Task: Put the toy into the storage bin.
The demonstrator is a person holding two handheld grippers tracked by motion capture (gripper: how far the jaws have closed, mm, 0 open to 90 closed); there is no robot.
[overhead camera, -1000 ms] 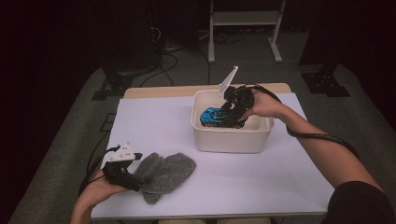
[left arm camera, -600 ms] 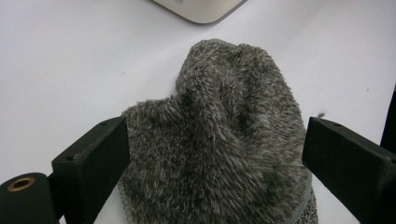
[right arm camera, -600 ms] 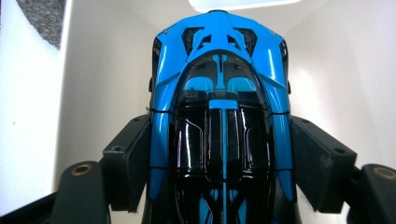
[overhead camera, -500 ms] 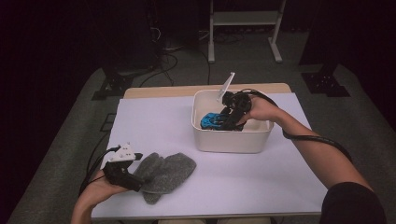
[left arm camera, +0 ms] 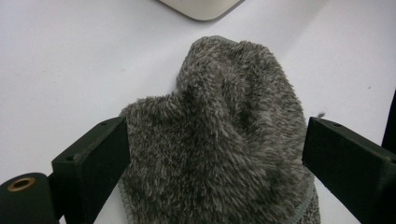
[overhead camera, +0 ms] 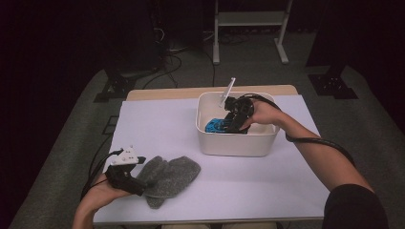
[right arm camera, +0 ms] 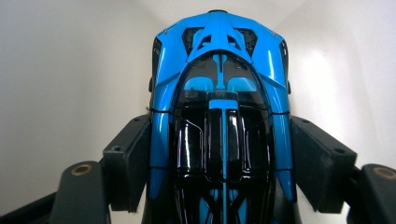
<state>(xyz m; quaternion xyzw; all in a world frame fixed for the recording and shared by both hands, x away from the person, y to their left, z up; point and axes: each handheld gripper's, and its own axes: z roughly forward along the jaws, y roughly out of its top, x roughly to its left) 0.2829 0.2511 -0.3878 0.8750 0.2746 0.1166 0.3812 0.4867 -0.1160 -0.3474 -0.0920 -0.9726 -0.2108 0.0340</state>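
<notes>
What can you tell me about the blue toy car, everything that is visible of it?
The blue toy car is a glossy model of a sports car, bright blue with black panels, dark glazing and a blue stripe down its middle; it looks like hard, shiny plastic or metal. It sits inside the white bin, low between its pale walls. The right gripper holds it: its two black jaws press against the car's two flanks. In the high view the car lies toward the bin's left side, partly behind the gripper.

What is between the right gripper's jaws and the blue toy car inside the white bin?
Nothing visible. In the right gripper view the jaws of the right gripper lie against both sides of the blue toy car, with no gap or object between. The high view shows the gripper lowered into the white bin.
</notes>
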